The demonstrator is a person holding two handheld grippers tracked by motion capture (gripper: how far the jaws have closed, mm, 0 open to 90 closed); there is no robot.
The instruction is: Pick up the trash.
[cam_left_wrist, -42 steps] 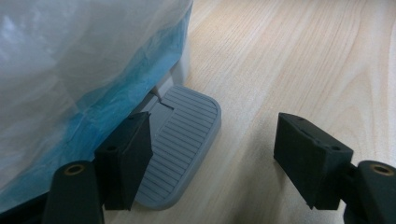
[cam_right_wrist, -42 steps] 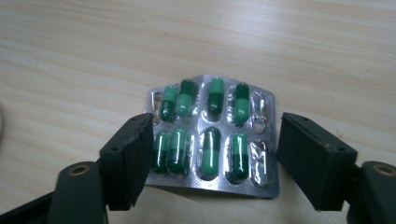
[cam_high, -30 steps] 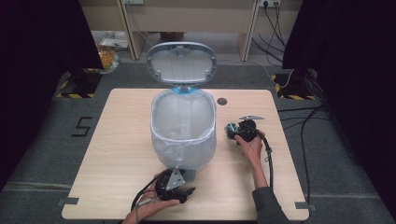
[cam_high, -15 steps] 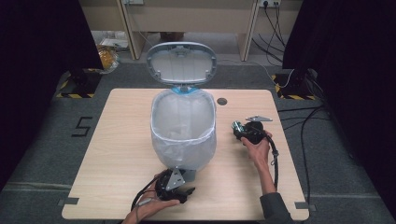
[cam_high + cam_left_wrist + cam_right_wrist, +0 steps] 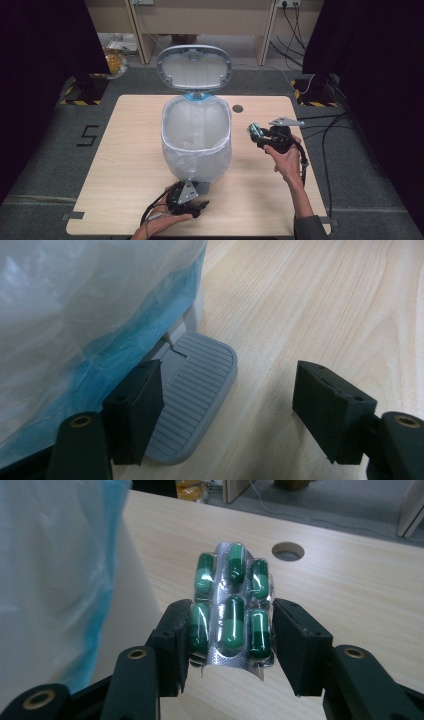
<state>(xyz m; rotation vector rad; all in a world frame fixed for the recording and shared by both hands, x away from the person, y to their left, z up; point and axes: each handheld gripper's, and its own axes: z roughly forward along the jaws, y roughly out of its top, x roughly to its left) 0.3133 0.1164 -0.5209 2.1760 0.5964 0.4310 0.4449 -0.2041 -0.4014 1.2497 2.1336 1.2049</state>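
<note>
A grey pedal bin [image 5: 197, 145] stands mid-table, lined with a translucent bag, its lid [image 5: 194, 67] raised. My left gripper [image 5: 192, 196] lies at the bin's foot. In the left gripper view it [image 5: 230, 385] is open, with the left jaw resting on the ribbed grey pedal [image 5: 200, 385]. To the right of the bin my right gripper [image 5: 257, 135] is held above the table, shut on a blister pack of green capsules [image 5: 230, 580]. Its jaws have just eased a touch, and the pack stays clamped between them [image 5: 232, 612].
The wooden table [image 5: 130, 150] has a round cable hole [image 5: 237, 108] behind the right gripper. The bin's bag [image 5: 55, 570] hangs close on the left in the right gripper view. Cables trail off the table's right side. Dark curtains flank the area.
The right hand has lifted its gripper and the blister pack up off the table and a little to the right. The left gripper has stayed on the pedal.
</note>
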